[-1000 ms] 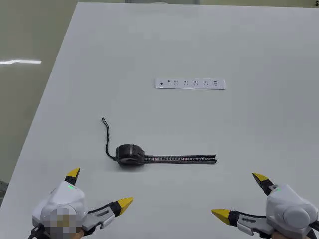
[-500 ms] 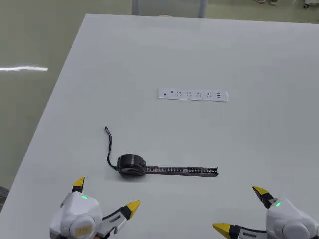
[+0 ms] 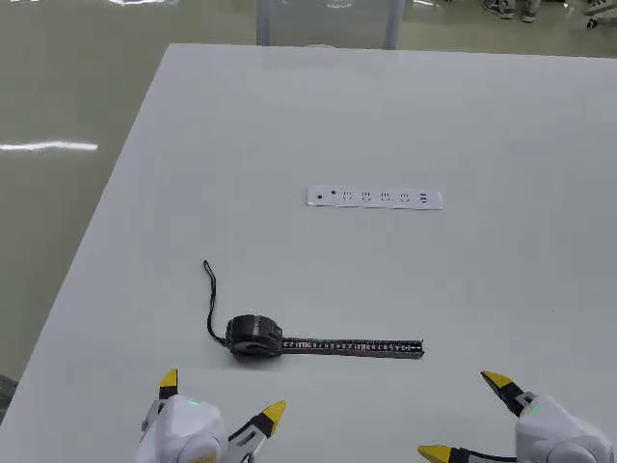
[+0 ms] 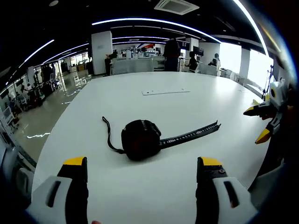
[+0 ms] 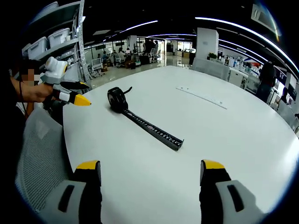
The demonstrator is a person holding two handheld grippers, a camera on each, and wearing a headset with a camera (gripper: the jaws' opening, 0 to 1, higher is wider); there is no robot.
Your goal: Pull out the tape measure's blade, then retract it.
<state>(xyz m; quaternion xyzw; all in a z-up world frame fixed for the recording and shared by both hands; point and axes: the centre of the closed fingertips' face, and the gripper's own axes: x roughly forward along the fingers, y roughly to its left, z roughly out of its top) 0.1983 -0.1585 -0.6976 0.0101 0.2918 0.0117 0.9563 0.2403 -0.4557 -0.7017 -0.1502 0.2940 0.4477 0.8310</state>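
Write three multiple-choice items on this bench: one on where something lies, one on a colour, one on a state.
1. The power strip lies: A) beyond the tape measure, farther from the person; B) nearer the person than it; C) on top of it.
2. The tips of the left hand-held gripper and right hand-held gripper are: A) red; B) yellow; C) blue.
3. The tape measure's blade is: A) fully retracted; B) pulled out, flat on the table; C) clamped in a hand-held gripper.
Key: 1 A, the strip sits farther up the table; 2 B, yellow shows in both gripper views; 3 B, it stretches from the case, with both hand-held grippers open and apart from it.
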